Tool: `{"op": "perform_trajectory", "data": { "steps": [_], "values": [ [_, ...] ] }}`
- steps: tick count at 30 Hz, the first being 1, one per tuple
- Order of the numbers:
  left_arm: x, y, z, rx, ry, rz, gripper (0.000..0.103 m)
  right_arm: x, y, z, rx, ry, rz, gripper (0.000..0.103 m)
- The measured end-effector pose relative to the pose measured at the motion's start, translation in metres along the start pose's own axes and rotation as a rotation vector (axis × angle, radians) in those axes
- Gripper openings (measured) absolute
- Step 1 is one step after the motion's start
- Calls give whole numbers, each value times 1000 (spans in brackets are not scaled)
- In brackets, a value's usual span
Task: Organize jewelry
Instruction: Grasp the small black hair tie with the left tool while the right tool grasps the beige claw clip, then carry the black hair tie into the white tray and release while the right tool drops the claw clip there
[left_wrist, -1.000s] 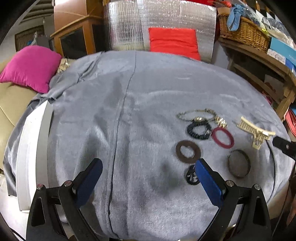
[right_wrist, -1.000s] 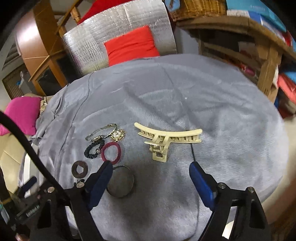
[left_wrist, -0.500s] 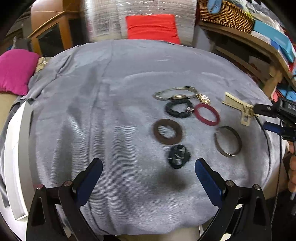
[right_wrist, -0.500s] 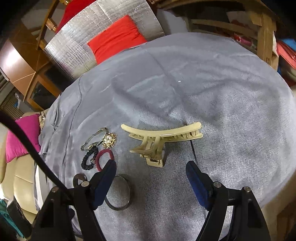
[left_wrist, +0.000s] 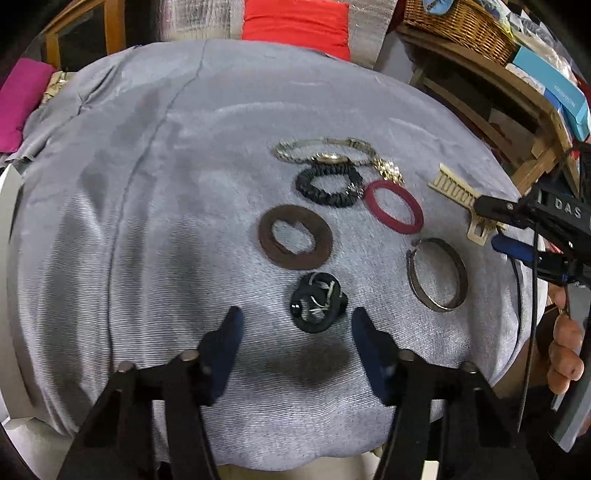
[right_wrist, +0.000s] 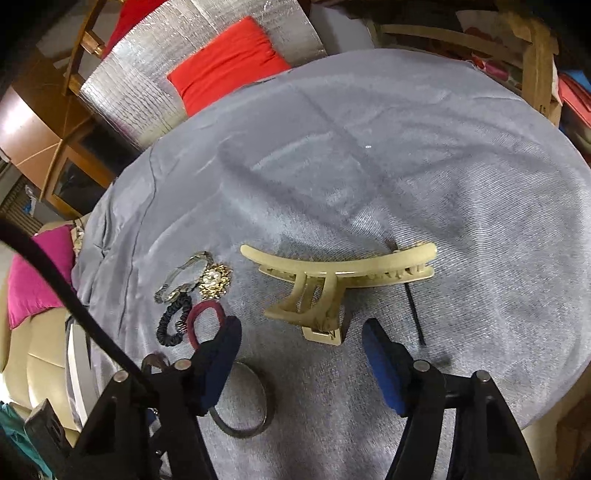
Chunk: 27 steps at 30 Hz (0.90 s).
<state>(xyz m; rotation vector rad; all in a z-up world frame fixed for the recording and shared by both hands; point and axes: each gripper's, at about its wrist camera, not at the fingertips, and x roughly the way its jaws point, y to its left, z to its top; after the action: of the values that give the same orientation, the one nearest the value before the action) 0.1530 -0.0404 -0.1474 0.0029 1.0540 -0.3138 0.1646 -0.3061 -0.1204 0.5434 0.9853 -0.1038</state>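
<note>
Jewelry lies on a grey cloth (left_wrist: 184, 184). My left gripper (left_wrist: 295, 332) is open just in front of a small black knotted piece (left_wrist: 317, 302). Beyond it lie a brown flat ring (left_wrist: 295, 236), a black scrunchie (left_wrist: 328, 184), a red hair band (left_wrist: 393, 206), a metal bangle (left_wrist: 437, 273) and a gold watch chain (left_wrist: 325, 151). My right gripper (right_wrist: 301, 339) is open just in front of a cream hair claw (right_wrist: 340, 280). The bangle (right_wrist: 243, 402), red band (right_wrist: 205, 317), scrunchie (right_wrist: 173, 321) and gold brooch (right_wrist: 214, 280) lie to its left.
A thin black pin (right_wrist: 413, 314) lies right of the claw. A red cushion (left_wrist: 295, 26) and silver foil sheet (right_wrist: 147, 88) stand behind the cloth. A wicker basket (left_wrist: 461, 26) sits on a wooden shelf at right. A pink cushion (left_wrist: 18, 99) lies left.
Both grippers have moved forward and lower. The left one has closed in on the black knotted piece, the right one on the hair claw. Both stay open.
</note>
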Motion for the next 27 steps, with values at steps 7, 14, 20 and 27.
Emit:
{"op": "perform_trajectory", "data": {
  "steps": [7, 14, 20, 27],
  "values": [
    [5, -4, 2, 9, -25, 7, 39, 12, 6, 5, -13, -21, -99, 49],
    [3, -5, -1, 14, -49, 2, 19, 14, 7, 3, -41, -60, -153, 31],
    [-5, 6, -2, -13, -64, -18, 13, 2, 7, -7, -67, -96, -148, 31],
    [-19, 19, -2, -38, -101, -31, 12, -21, 15, -10, -104, -184, -108, 31]
  ]
}}
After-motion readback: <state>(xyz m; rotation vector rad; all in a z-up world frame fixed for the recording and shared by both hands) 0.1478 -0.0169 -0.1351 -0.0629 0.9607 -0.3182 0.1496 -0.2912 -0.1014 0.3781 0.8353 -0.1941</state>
